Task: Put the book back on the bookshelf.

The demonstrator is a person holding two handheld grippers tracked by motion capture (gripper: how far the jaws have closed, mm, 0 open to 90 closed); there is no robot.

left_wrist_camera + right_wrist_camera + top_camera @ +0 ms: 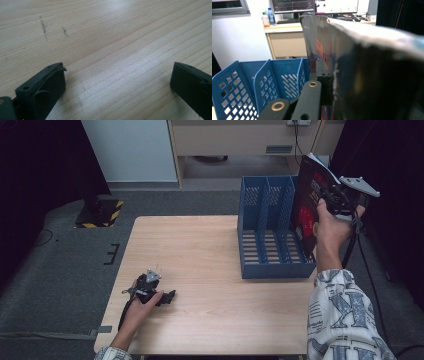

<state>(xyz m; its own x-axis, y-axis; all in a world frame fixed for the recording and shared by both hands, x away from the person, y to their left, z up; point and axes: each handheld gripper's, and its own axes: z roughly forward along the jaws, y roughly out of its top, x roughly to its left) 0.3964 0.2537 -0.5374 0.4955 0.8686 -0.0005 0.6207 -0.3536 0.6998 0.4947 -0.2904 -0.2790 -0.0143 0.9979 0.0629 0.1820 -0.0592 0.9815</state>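
Your right gripper (327, 200) is clamped tight on a glossy dark magazine (306, 212) w/ red print; the right gripper view shows one black jaw pressed flat against the cover (372, 75). You hold the mag upright, its top edge above the file rack's walls, lower part at the rack's right end, over or just inside the rightmost slot — can't tell which. The blue file rack (265, 227) has 3 slots, perforated dividers, and stands on the right half of the wooden table (200, 250).

Your left gripper (167, 296) rests on the tabletop near the front left, jaws spread wide w/ only bare wood btwn them (117, 82); well apart from the rack.

Step in hand, as I read it: filing the mag into the rack. Next move calls for lining the bottom edge up btwn the dividers, keeping the mag vertical, lowering till it seats, then releasing. Watch for the floppy cover catching on a divider.
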